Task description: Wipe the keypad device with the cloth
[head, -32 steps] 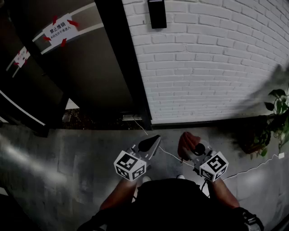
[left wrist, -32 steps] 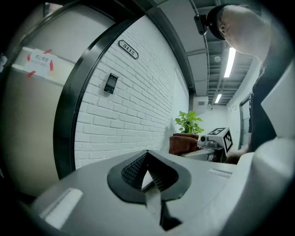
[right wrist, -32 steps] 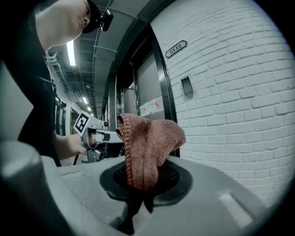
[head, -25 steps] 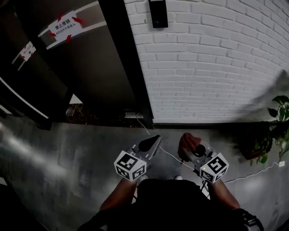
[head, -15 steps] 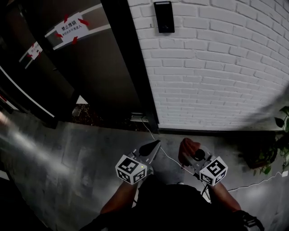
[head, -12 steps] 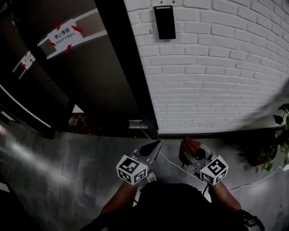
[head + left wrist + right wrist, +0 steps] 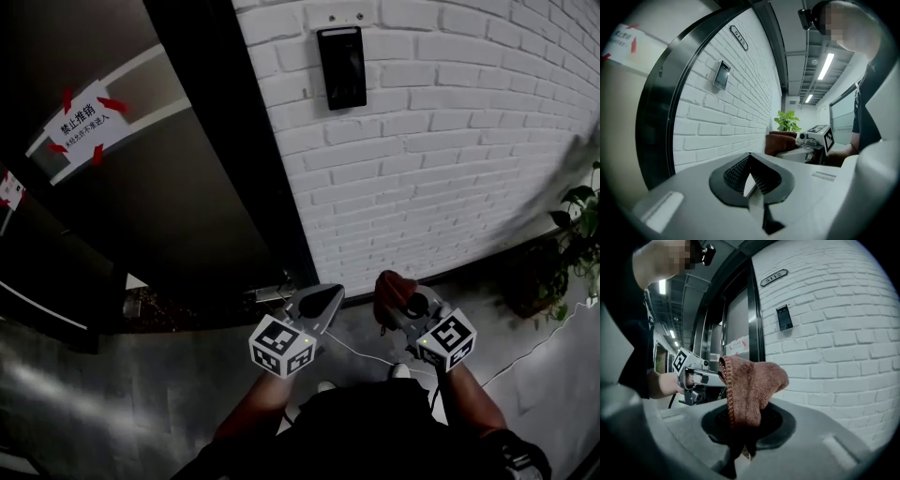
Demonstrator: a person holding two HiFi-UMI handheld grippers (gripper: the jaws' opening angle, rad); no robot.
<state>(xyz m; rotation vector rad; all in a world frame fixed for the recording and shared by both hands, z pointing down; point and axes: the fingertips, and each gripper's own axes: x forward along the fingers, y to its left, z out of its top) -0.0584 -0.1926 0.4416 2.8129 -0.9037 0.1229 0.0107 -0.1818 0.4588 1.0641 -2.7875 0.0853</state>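
The black keypad device hangs on the white brick wall, high in the head view; it also shows small in the left gripper view and in the right gripper view. My right gripper is shut on a brown cloth, whose free end stands up between the jaws. My left gripper is shut with nothing in it, its ribbed pads pressed together. Both grippers sit low, well below the keypad device and apart from the wall.
A dark door with a white red-taped notice stands left of the brick wall. A potted plant grows at the right. A white cable runs across the grey floor. A number plate hangs above the keypad.
The head view has tilted up and closer to the wall, so the keypad device now shows whole and larger. Both grippers have risen slightly, the cloth still held.
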